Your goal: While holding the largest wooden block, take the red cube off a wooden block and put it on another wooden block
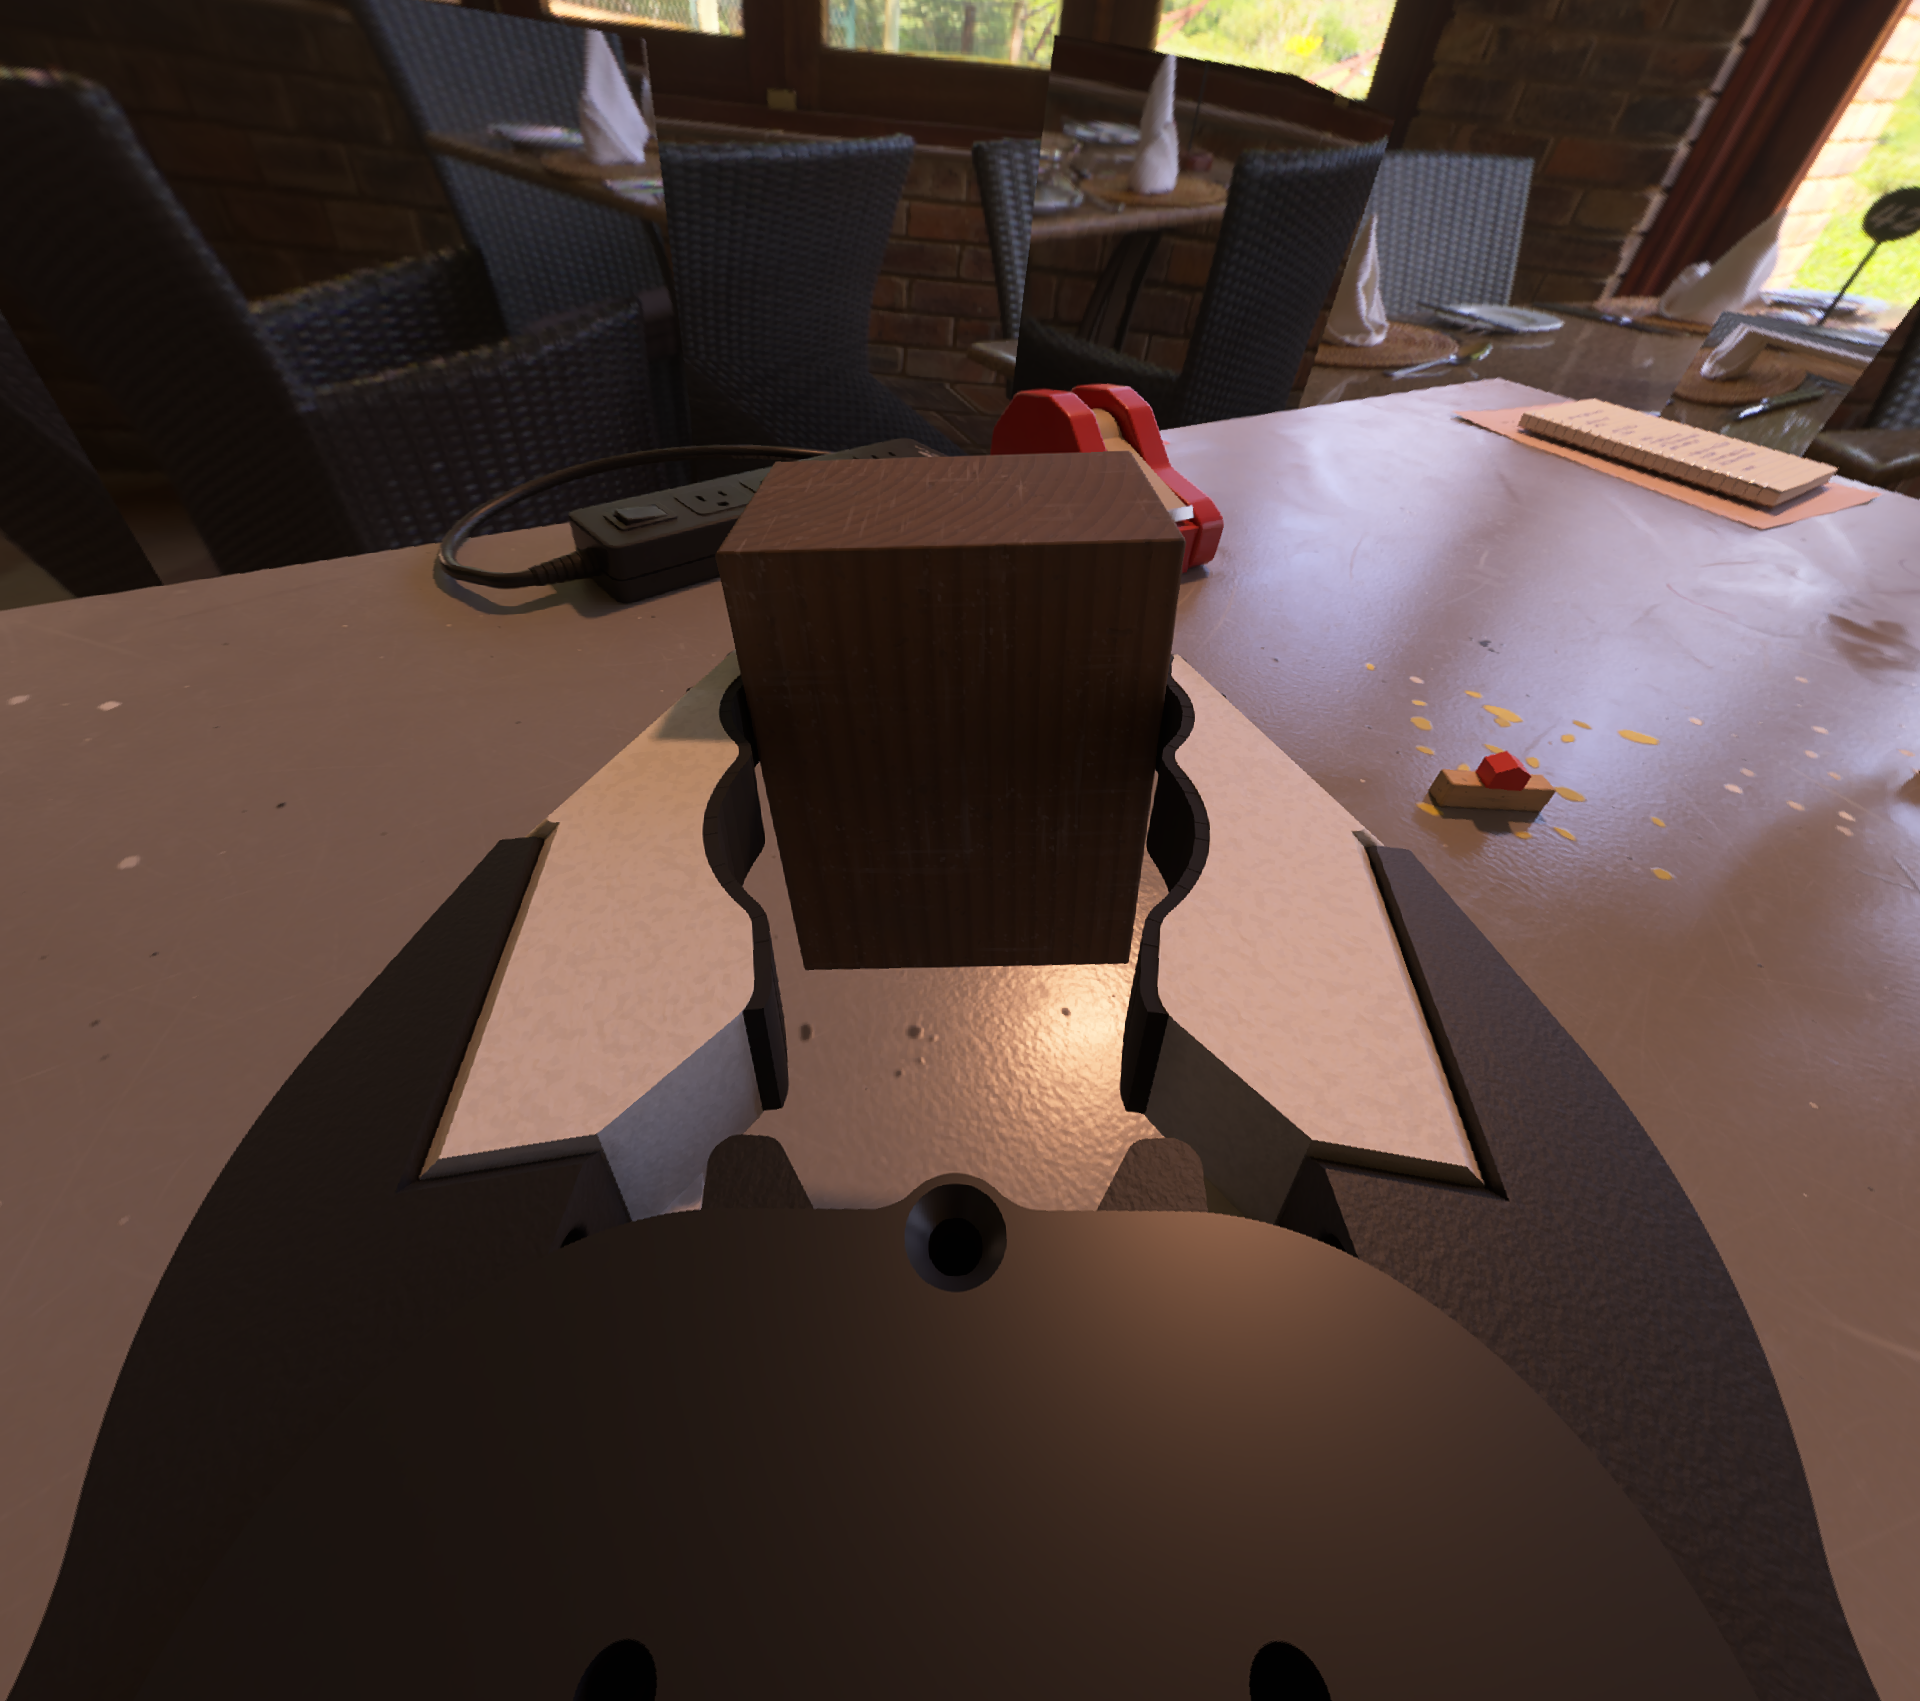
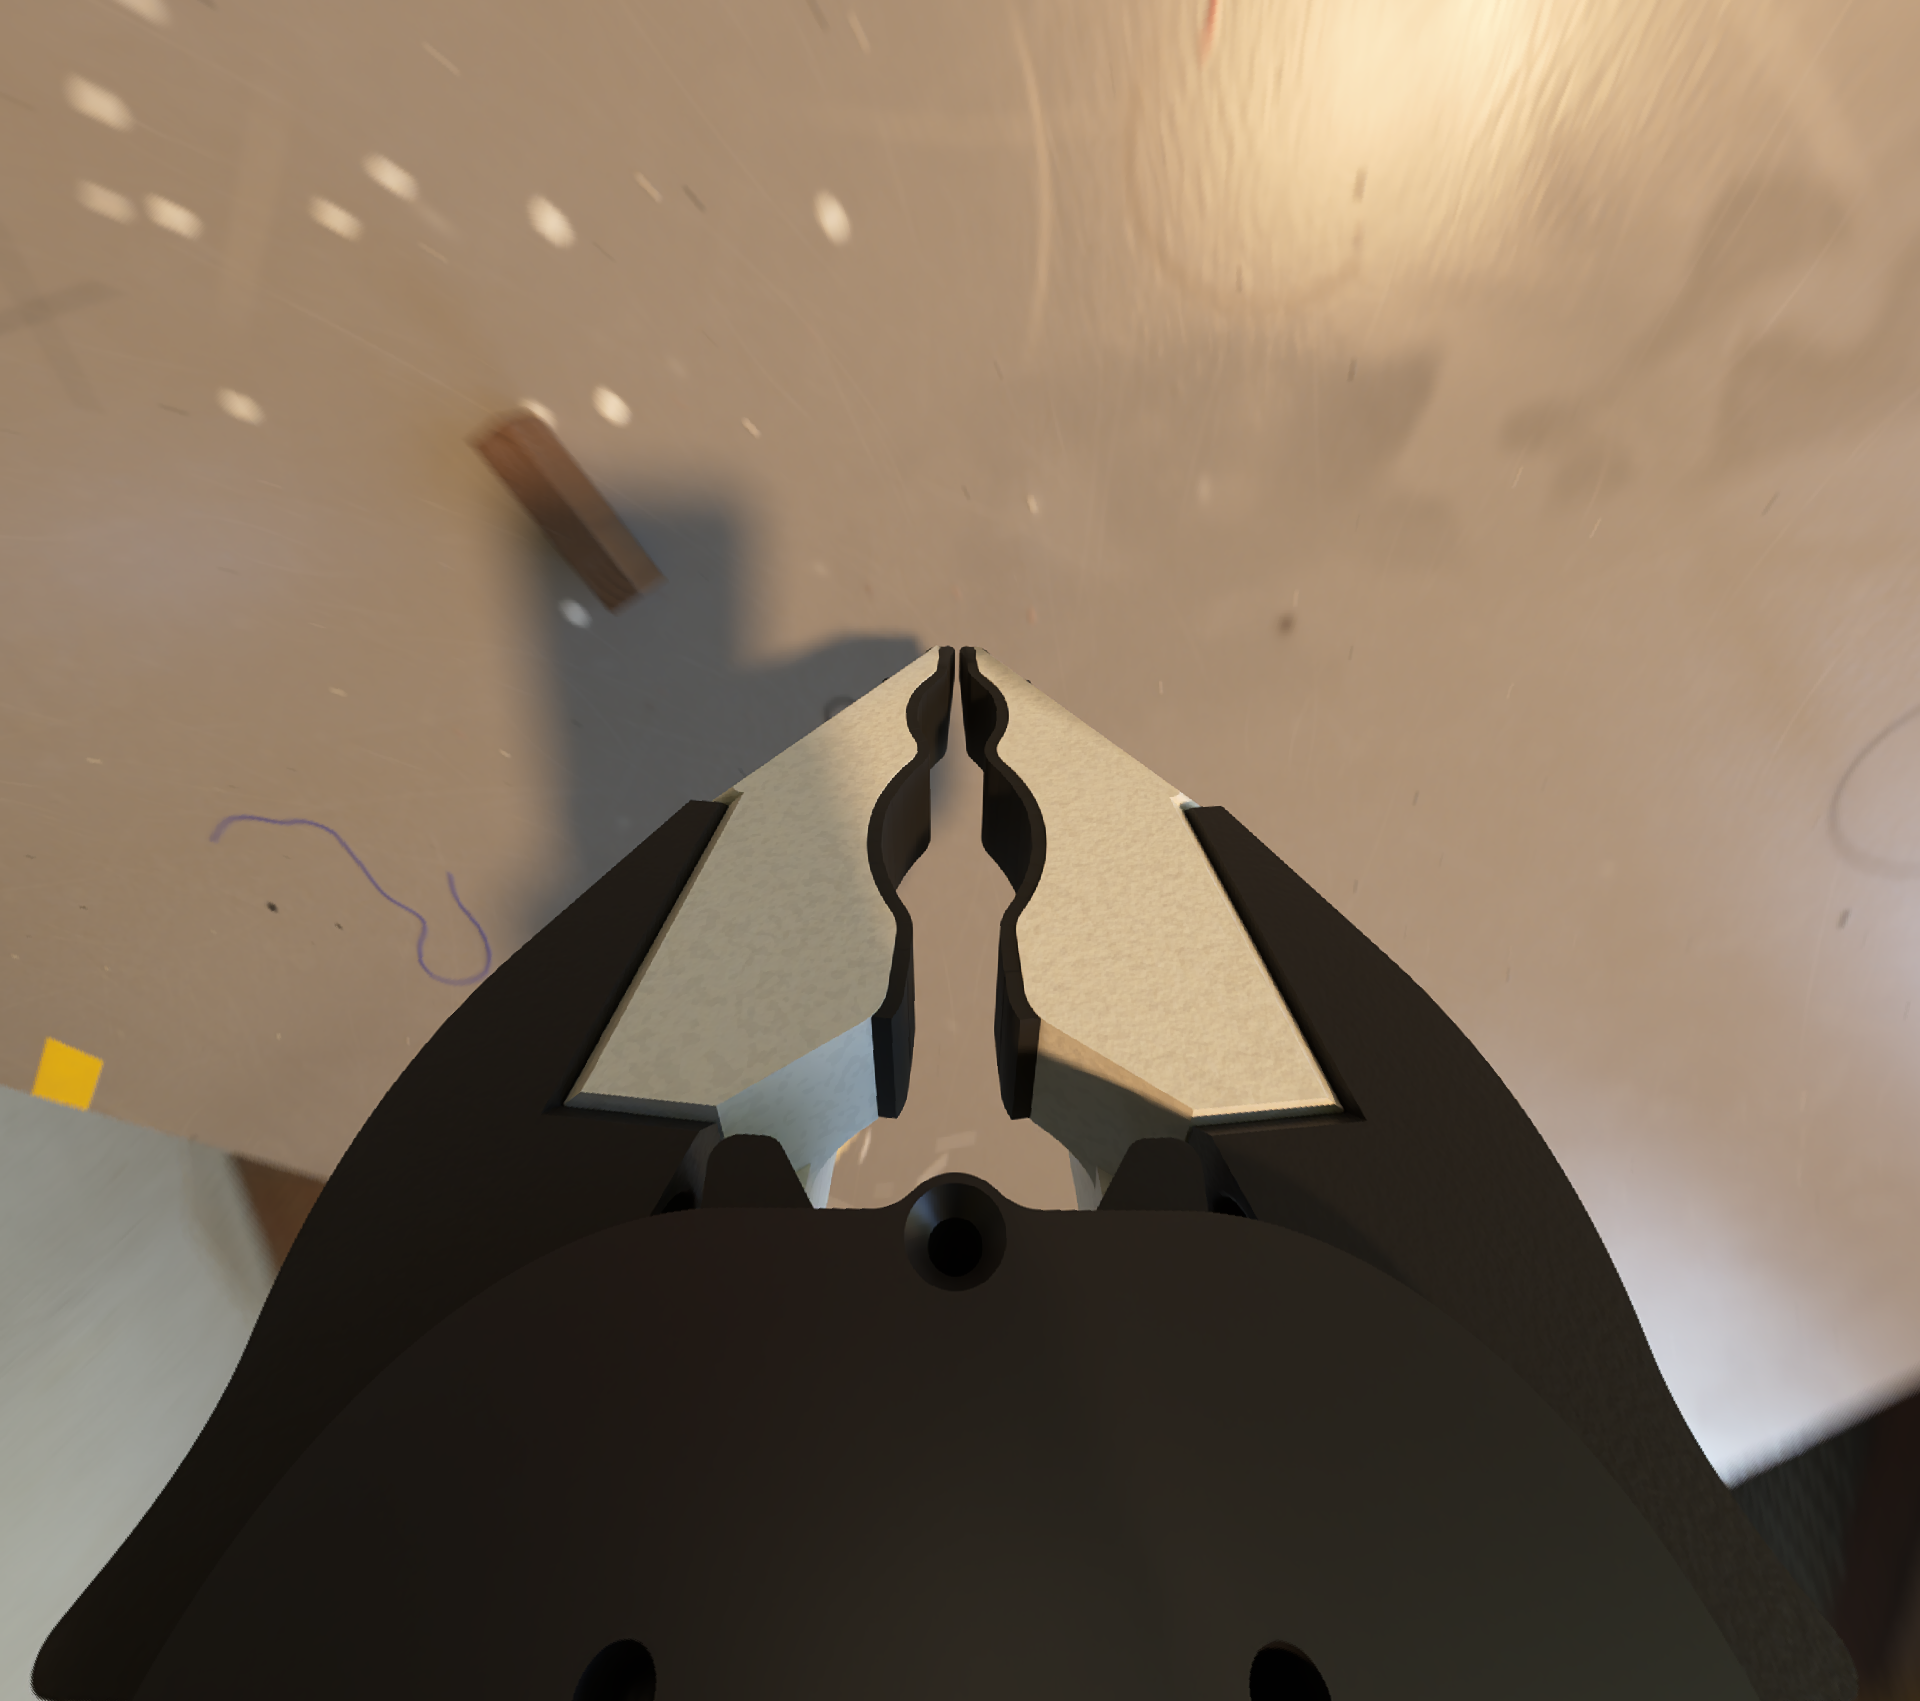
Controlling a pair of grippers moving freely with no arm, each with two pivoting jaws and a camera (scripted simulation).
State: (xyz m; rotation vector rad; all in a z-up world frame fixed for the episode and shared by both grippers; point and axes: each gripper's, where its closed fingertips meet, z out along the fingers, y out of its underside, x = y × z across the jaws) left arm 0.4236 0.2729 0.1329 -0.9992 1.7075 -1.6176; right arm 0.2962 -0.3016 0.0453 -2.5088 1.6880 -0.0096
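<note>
Left wrist view: left hand-held gripper (image 1: 954,716) is clamped on the large dark wooden block (image 1: 951,716), upright between its fingers, apparently lifted off the counter (image 1: 312,768). Red cube (image 1: 1501,770) sits on a small light wooden block (image 1: 1488,794), well off to the right among yellow flecks. Behind the held block: black power strip (image 1: 665,524), red tape dispenser (image 1: 1117,436).

Right wrist view: right hand-held gripper (image 2: 956,654) points down at the counter, fingers closed together on nothing. A thin dark wooden block (image 2: 566,508) lies ahead and left, bare on top. Cube not in this view.

Judgement: step in hand is bringing the right gripper to the cube. Open its fingers first, descend square over the cube, pinch only the cube so the light block underneath is not dragged. Keep the left grip steady throughout. The thin dark block looks a likely target; centre the cube on its narrow face.
</note>
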